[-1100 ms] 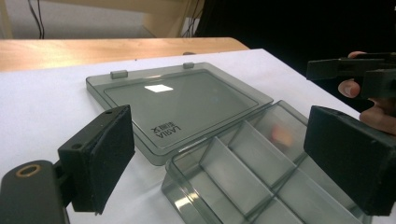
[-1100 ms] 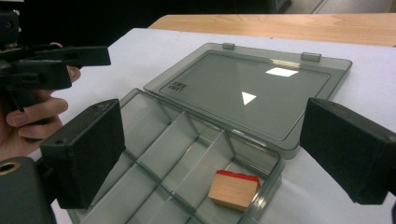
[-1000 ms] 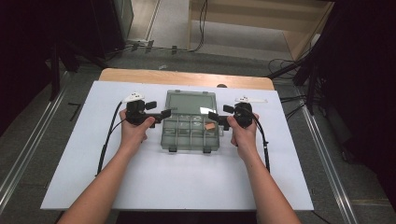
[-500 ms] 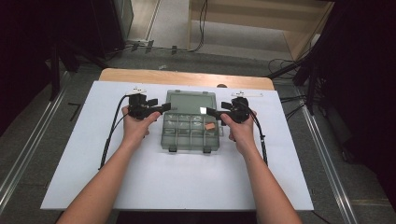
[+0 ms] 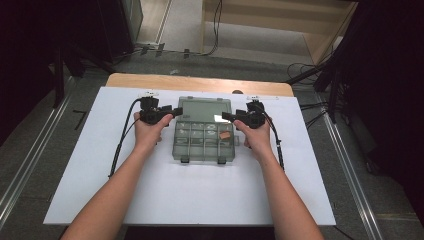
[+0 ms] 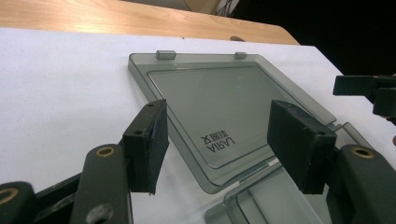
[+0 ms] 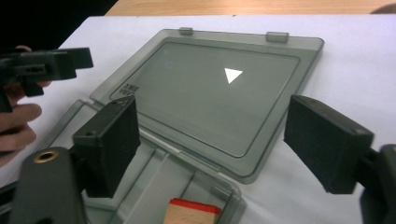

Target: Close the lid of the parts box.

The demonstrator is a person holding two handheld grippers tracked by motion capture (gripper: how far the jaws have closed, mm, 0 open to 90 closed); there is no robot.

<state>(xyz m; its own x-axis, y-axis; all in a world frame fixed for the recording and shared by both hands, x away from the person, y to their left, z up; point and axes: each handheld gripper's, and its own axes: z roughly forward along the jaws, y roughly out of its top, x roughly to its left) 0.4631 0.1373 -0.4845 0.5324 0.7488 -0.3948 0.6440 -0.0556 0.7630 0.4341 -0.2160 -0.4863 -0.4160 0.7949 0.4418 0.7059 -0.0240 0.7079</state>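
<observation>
A grey see-through compartment box point(image 5: 204, 145) lies open on the white sheet, its lid point(image 5: 205, 109) folded flat on the far side. A small wooden block with a red edge point(image 5: 225, 135) sits in a right-hand compartment. My left gripper point(image 5: 176, 112) is open at the lid's left edge, near the hinge. My right gripper point(image 5: 225, 117) is open at the lid's right edge. In the left gripper view the lid point(image 6: 224, 102) lies beyond the parted jaws of the left gripper point(image 6: 219, 135). The right gripper view has the lid point(image 7: 219, 93) and block point(image 7: 191, 212) beyond the open right gripper point(image 7: 217, 140).
A white sheet point(image 5: 100, 165) covers a wooden table point(image 5: 200, 82). Black cables trail from both grippers toward the near side. Metal rails run along the floor on both sides, and dark equipment stands behind the table.
Both hands have moved away from the person, from beside the box's base up to the sides of the lid near the hinge. The box has not moved.
</observation>
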